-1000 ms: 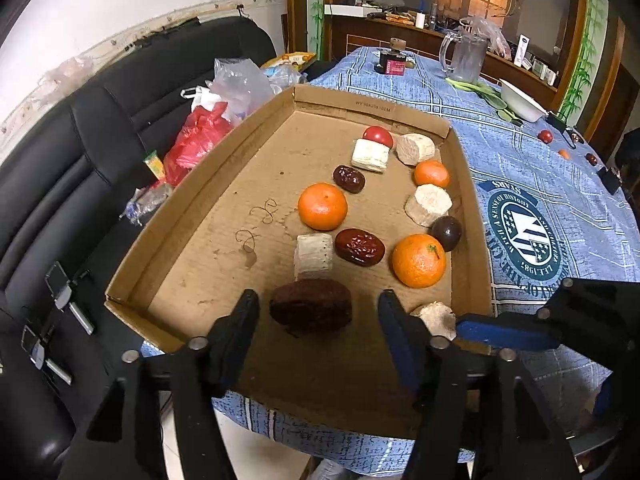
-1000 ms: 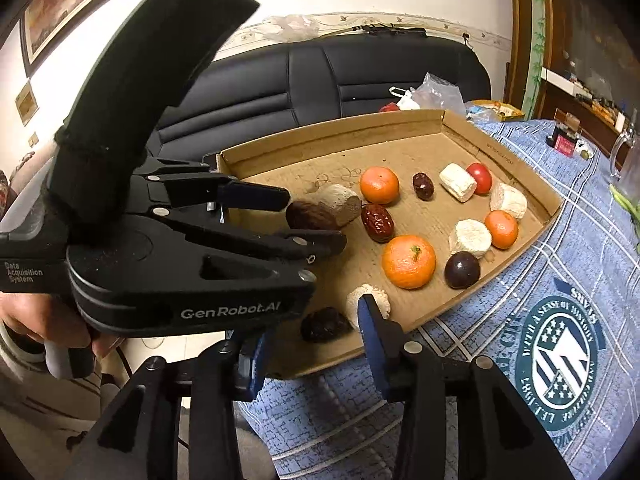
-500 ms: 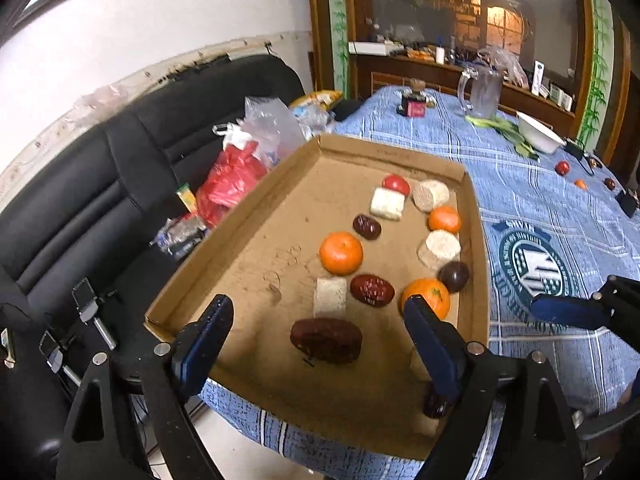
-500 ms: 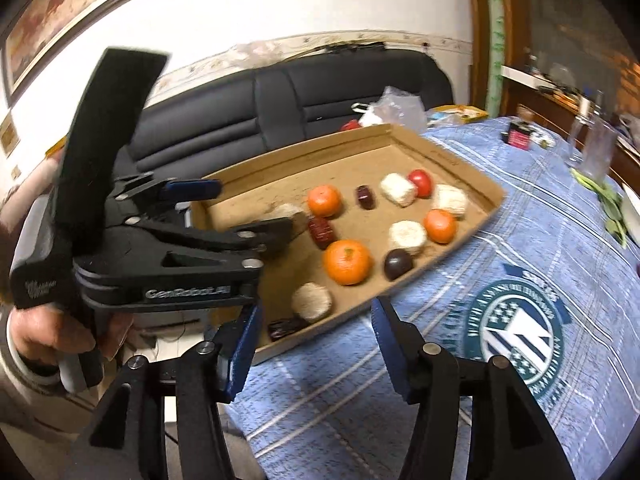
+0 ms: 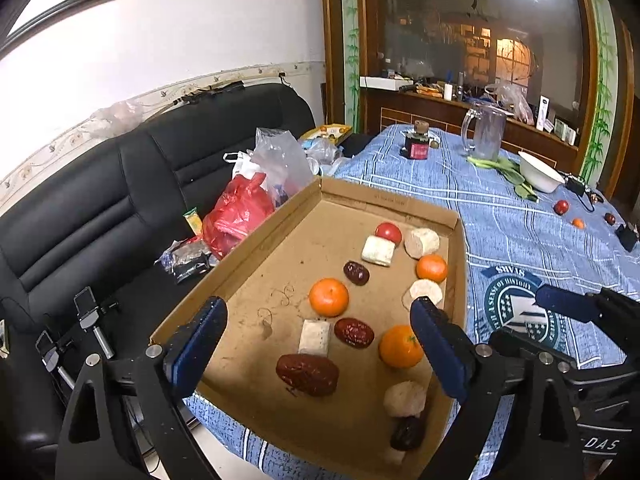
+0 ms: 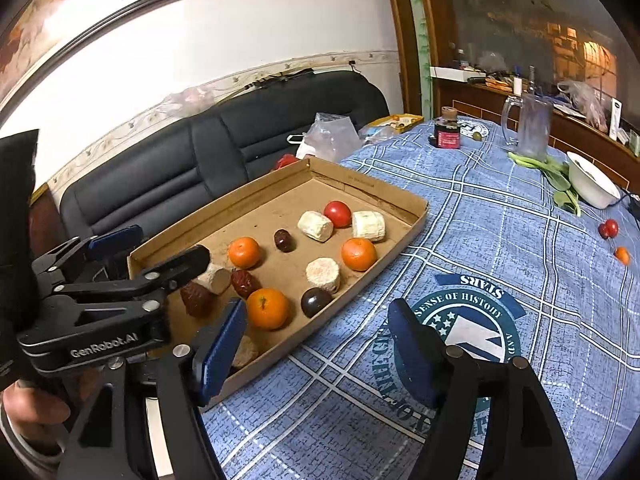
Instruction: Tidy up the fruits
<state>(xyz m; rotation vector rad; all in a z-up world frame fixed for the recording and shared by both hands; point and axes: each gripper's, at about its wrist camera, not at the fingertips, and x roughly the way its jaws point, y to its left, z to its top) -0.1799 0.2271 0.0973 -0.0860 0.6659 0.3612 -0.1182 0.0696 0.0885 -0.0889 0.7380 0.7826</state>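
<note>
While both the left gripper [image 5: 318, 348] and right gripper [image 6: 316, 350] have just been opening their fingers and hold nothing, most fruit sits in the cardboard tray [image 5: 248, 256], yet a few loose fruits [image 6: 608, 229] remain across the surface [image 6: 500, 208].

Left wrist view: dark fruit [image 5: 408, 433] at cardboard tray's [image 5: 248, 248] near edge partly behind pale chunk [image 5: 405, 398]. Small fruits [image 5: 578, 223] by tablecloth's [image 5: 500, 208] far right edge too small to ID.
</note>
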